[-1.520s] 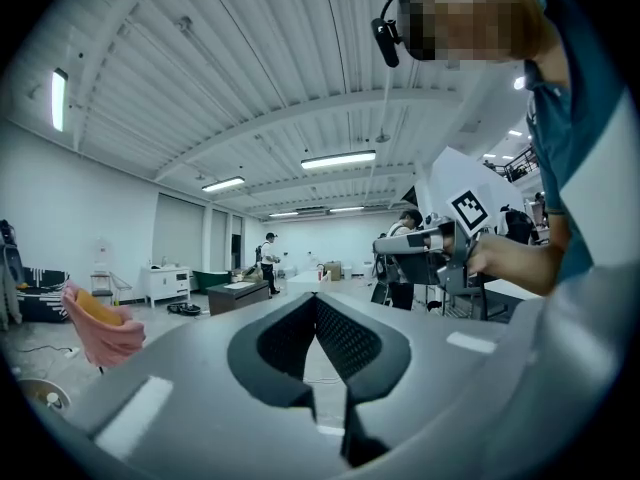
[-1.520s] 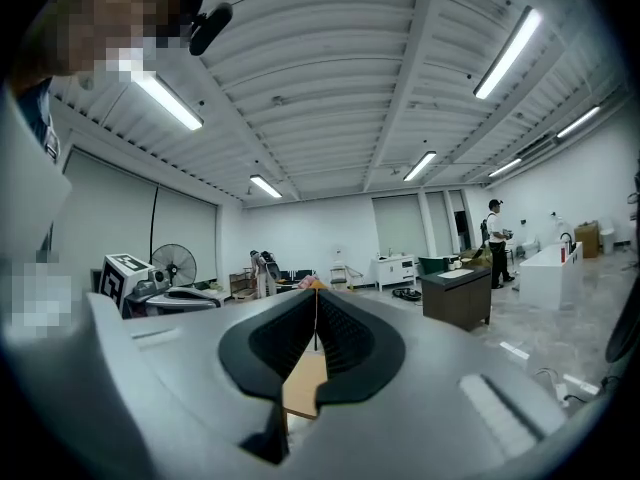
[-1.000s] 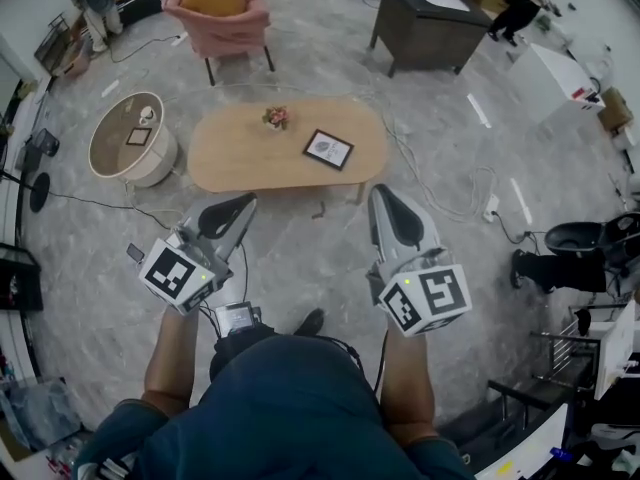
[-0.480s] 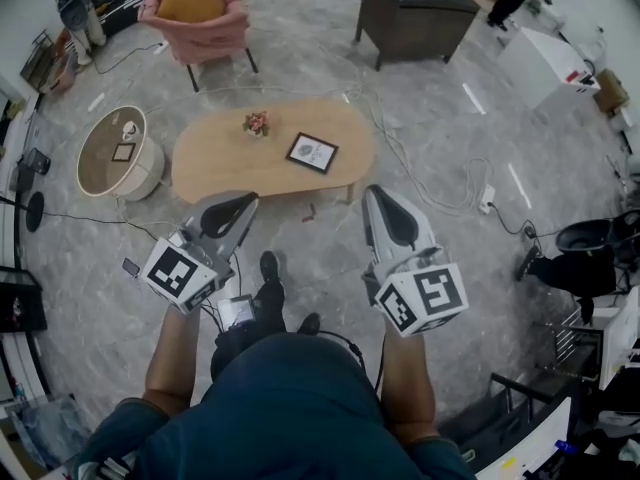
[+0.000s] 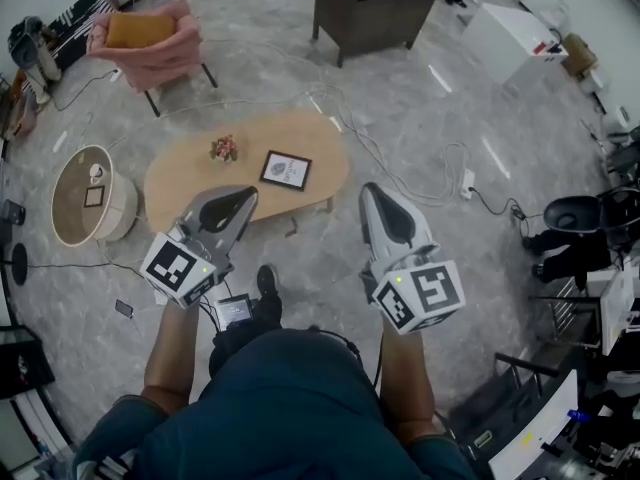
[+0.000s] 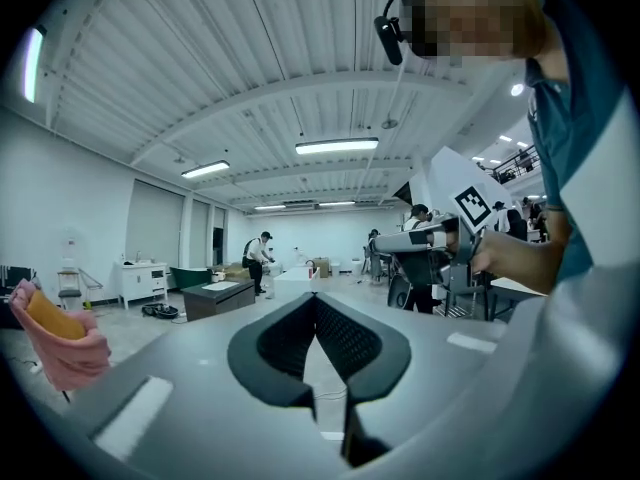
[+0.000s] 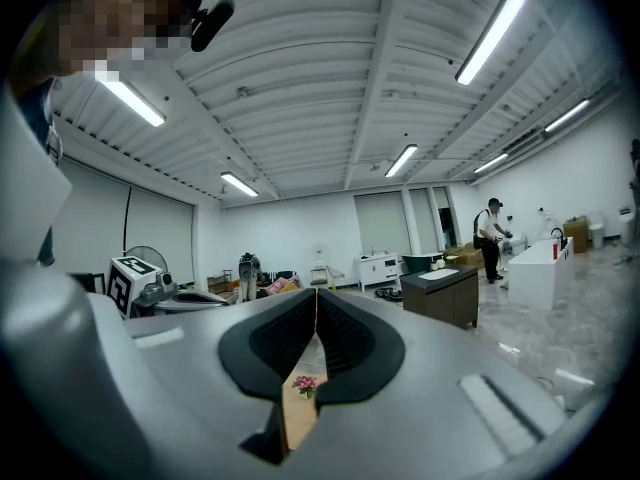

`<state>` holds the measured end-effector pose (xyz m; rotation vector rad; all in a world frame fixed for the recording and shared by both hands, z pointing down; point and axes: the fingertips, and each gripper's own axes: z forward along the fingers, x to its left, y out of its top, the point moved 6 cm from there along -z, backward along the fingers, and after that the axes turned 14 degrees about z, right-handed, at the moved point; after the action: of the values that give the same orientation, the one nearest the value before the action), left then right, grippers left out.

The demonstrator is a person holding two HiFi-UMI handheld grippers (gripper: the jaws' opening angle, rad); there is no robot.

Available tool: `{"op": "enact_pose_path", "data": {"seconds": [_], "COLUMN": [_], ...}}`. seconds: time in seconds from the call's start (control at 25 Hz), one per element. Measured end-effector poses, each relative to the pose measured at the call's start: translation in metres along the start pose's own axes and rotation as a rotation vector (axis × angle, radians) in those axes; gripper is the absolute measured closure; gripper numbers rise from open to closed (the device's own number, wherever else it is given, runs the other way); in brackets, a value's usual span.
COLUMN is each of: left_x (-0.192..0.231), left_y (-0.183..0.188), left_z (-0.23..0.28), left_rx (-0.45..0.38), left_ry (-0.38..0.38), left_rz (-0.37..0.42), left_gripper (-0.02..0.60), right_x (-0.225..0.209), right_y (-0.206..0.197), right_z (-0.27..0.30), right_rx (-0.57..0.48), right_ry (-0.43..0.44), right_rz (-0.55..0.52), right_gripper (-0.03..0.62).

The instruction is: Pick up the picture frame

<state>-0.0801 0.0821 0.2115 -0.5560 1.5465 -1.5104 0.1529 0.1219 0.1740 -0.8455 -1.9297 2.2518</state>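
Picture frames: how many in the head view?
2: a frame on the oval table beside the flowers, and seemingly a smaller frame on the round table. More may be hidden.

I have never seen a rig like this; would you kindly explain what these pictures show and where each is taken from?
No robot here: a person holds a gripper in each hand, the left gripper and the right gripper. The top-down picture comes from a camera on the person's head; the other two from cameras riding on each gripper, looking along its fingers. Ahead, an oval wooden table carries the picture frame and a small flower arrangement. Both grippers' fingers are closed together and hold nothing.
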Motion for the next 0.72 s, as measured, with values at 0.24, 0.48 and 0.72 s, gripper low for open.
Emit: {"op": "enact_pose_path", "data": {"seconds": [0.24,0.48,0.72], "left_x": [0.067,0.121,0.164], "left_y": [-0.014,-0.03,-0.038], "left_z": [0.032,0.058,0.07], "left_rx": [-0.032,-0.05,-0.072], "left_ry": [-0.064,-0.124,-0.149], "left_rz": [0.013,0.013,0.006], "left_gripper": [0.585,0.586,0.586], "right_x": [-0.008,-0.014,-0.012], "right_y": [0.006,0.009,0.017], "right_z": [0.059,0.11,0.148], "right_rx": [-0.012,-0.02,-0.027], "right_ry": [-0.061,-0.118,-0.153], "right_rz": [0.012,0.019,0.003], "right_gripper": [0.58,0.58,0.58]}}
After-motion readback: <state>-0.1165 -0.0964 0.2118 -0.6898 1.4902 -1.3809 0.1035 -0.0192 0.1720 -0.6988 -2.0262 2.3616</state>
